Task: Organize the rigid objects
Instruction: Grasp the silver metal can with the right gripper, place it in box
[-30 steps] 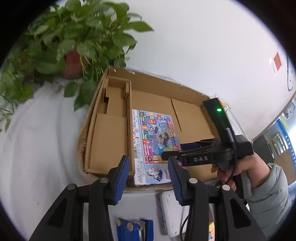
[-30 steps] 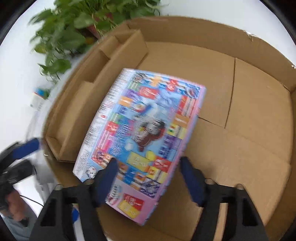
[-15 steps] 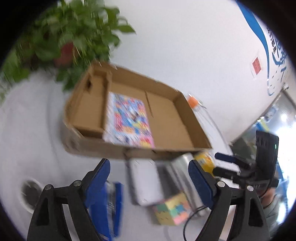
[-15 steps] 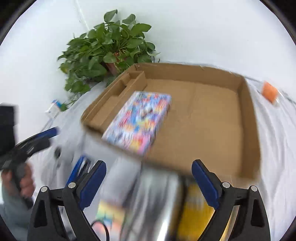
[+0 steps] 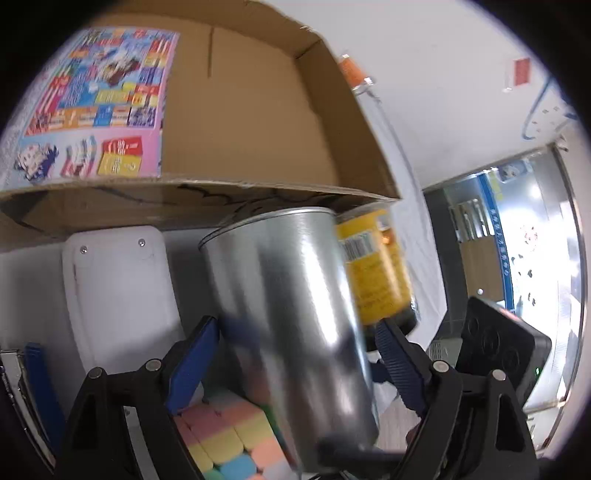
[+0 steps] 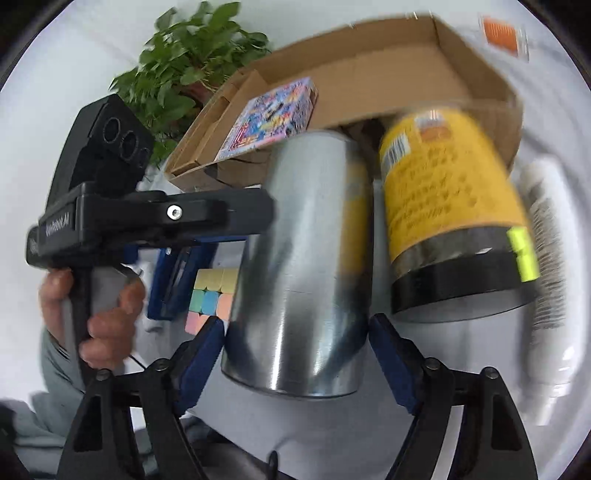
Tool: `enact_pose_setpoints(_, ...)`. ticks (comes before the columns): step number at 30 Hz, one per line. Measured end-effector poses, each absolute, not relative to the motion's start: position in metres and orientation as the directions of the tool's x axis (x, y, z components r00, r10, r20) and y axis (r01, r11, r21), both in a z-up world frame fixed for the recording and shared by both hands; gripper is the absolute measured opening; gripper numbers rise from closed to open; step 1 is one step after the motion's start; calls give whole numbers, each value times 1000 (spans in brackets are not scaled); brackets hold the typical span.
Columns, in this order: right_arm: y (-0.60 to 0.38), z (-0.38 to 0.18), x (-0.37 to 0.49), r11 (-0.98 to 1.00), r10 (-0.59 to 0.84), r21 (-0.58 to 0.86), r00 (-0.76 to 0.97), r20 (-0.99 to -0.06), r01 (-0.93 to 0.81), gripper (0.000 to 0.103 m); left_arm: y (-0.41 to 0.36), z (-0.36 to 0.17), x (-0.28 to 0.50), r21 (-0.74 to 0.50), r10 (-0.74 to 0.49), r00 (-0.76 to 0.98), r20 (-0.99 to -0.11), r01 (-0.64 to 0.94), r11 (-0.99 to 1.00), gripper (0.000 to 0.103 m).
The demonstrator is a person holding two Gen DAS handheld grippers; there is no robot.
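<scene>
A silver metal can (image 5: 291, 321) (image 6: 306, 258) stands on the white table before the cardboard box (image 5: 258, 110) (image 6: 388, 70). My left gripper (image 5: 295, 365) is open, its blue pads on either side of the can. My right gripper (image 6: 295, 354) is also open around the can's base. A yellow-labelled jar (image 5: 376, 266) (image 6: 450, 206) stands just right of the can. A colourful flat box (image 5: 96, 96) (image 6: 273, 110) lies inside the cardboard box. A pastel puzzle cube (image 5: 229, 439) (image 6: 210, 295) sits left of the can.
A white plastic case (image 5: 118, 291) lies left of the can, a blue stapler (image 5: 33, 391) (image 6: 177, 280) beyond it. A white bottle (image 6: 546, 280) lies at the right. A potted plant (image 6: 184, 70) stands behind the box. An orange-capped item (image 5: 351, 70) (image 6: 502, 33) is far right.
Both grippers have left the cardboard box, dropped low and closed in on the silver can from the front; the colourful box stays inside the cardboard box.
</scene>
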State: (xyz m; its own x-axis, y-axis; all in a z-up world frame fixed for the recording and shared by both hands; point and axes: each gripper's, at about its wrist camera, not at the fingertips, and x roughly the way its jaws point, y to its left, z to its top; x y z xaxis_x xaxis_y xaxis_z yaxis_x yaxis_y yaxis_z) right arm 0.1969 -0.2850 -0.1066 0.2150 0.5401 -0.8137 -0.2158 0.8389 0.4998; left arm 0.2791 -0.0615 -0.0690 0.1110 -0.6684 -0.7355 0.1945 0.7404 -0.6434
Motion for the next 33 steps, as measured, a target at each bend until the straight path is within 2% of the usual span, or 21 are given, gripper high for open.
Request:
enact_pose_setpoints(2,-283,-117,198,821,569,537,190,-800,-196,86,-61,-73,280,-648,-669,111,-735,175,741,85)
enact_pose_setpoints(6,-269,-120,188,835,545,506,202,-814,-217,86,-54,-62,267,-632,-662,152,-734,205,747,84)
enact_pose_setpoints(10,-264,-106,175,819,568,518,217,-794,-246,86,-44,-27,250,-609,-656,245,-713,246,754,83)
enact_pose_setpoints(15,-257,-61,175,794,603,522,294,-741,-313,86,-35,30,256,-578,-649,386,-655,298,760,82)
enact_pose_setpoints(22,-256,2,234,784,605,448,370,-705,-430,86,-32,88,334,-540,-645,465,-607,354,763,82)
enact_pose_setpoints(28,-270,4,313,787,593,455,310,-743,-417,86,-32,69,405,-592,-666,404,-628,308,745,81)
enact_pose_setpoints(33,-275,-44,348,793,592,509,228,-773,-334,86,-29,-1,439,-632,-664,294,-688,207,747,81)
